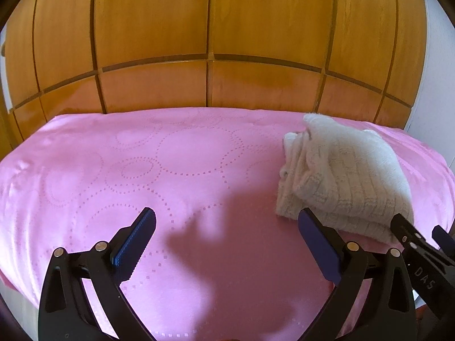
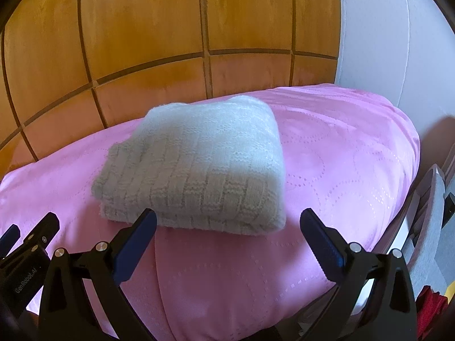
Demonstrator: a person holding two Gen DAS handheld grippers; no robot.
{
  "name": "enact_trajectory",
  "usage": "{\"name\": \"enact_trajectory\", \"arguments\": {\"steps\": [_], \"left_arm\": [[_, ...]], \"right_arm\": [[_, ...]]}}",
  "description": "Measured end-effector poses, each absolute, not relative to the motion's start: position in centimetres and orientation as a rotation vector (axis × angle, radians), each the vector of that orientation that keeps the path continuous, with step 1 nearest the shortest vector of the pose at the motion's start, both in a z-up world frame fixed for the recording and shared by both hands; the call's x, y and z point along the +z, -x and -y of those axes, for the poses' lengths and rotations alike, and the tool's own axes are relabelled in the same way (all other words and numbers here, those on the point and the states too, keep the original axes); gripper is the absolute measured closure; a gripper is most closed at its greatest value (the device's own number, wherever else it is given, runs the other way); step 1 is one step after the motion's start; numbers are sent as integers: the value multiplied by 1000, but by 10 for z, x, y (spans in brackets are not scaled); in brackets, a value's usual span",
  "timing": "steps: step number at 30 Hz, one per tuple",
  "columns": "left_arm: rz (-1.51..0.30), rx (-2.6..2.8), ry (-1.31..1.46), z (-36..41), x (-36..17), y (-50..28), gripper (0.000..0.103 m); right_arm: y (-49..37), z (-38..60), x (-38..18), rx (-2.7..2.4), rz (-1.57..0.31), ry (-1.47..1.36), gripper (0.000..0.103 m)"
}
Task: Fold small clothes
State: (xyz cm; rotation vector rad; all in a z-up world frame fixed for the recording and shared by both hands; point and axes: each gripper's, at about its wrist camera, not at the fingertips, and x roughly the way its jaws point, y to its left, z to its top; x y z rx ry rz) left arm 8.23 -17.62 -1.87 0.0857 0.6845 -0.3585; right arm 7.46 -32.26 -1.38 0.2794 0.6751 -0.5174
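Wooden panelled wall (image 1: 210, 42) fills the background beyond both tools; a white wall (image 2: 369, 42) stands off to the right of the right tool.

Pink bedspread (image 1: 142, 170), patterned with dotted circles, covers the surface under and ahead of both tools. It reads as a bed or cushion; which one cannot be told.

White knitted garment (image 2: 193, 170) lies on the bedspread just ahead of the right tool, already in a compact folded stack, several layers showing along its near edge. From the left tool it sits ahead and to the right (image 1: 341, 176).

Left tool (image 1: 227, 227): fingers spread wide, nothing between them, hovering over bare bedspread. Right tool (image 2: 227, 221): fingers also spread, empty; its left fingertip sits in front of the garment's near edge, contact unclear. The two tools are close beside each other.

Step in hand, as judged: the fold looks finished and both tools are off the cloth. The next move probably calls for a light tidy of the stack, or reaching for another piece.

Containers: none seen on the bedspread. Something red (image 2: 429, 307) lies low at the right tool's far right, too cropped to identify.
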Motion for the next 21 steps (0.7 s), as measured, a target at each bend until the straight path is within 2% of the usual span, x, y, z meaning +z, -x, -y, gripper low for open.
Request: {"name": "enact_trajectory", "arguments": {"steps": [21], "left_arm": [[-682,-343,-94,173,-18,-83,4]], "right_arm": [[-74,320,-15,-512,-666,-283,2]]}}
